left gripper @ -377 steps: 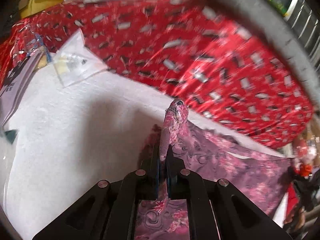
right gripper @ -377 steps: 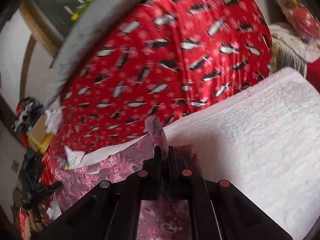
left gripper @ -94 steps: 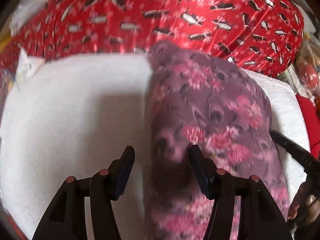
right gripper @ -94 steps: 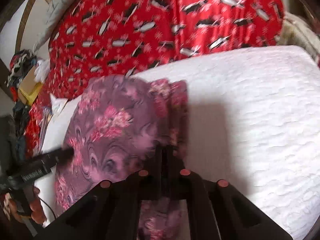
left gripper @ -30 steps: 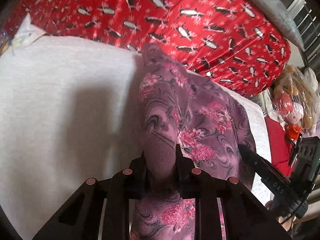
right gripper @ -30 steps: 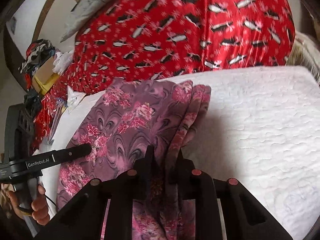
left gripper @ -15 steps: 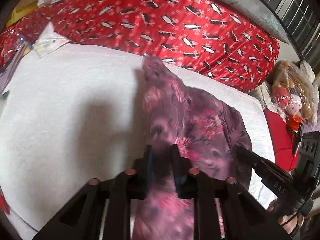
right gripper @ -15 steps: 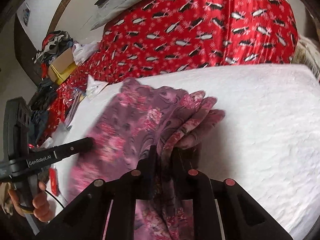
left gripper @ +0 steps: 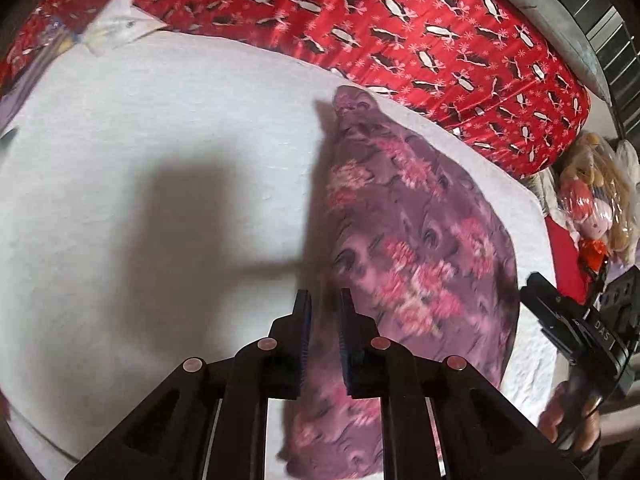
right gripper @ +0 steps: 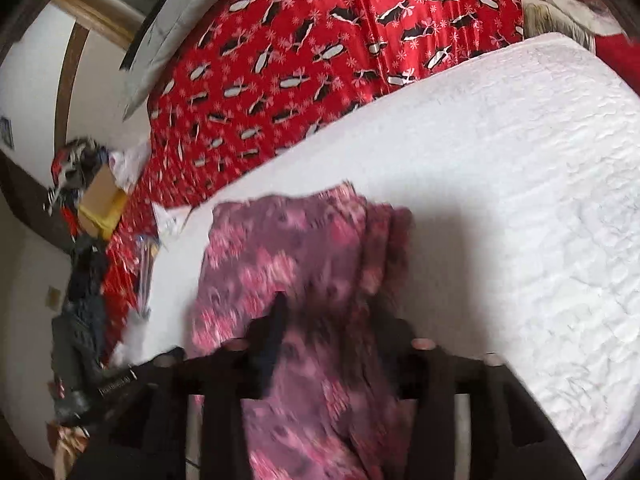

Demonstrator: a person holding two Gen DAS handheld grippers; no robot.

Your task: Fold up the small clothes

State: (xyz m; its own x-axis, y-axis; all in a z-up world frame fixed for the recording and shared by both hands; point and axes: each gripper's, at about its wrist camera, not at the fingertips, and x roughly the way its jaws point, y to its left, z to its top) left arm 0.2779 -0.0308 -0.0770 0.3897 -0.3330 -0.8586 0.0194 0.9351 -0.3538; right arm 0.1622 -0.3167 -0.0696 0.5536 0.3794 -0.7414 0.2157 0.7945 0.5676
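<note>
A purple garment with pink flowers [left gripper: 416, 240] lies folded in a long strip on the white quilted mat [left gripper: 140, 200]. My left gripper [left gripper: 324, 308] hangs just above its left edge, jaws slightly apart, holding nothing. In the right wrist view the garment [right gripper: 300, 272] lies on the mat [right gripper: 520, 200] under my right gripper [right gripper: 332, 312], whose jaws stand wide open over it; this view is blurred. The right gripper also shows at the right edge of the left wrist view [left gripper: 568, 324].
A red penguin-print cover [left gripper: 360, 12] runs along the mat's far side. A clear plastic packet [left gripper: 120, 28] lies at the far left corner. Stuffed toys [left gripper: 592, 200] sit to the right. A cardboard box and clutter [right gripper: 96, 196] lie left.
Both grippers have let go of the garment and opened. The garment has dropped flat onto the mat, and both grippers have pulled back and up.
</note>
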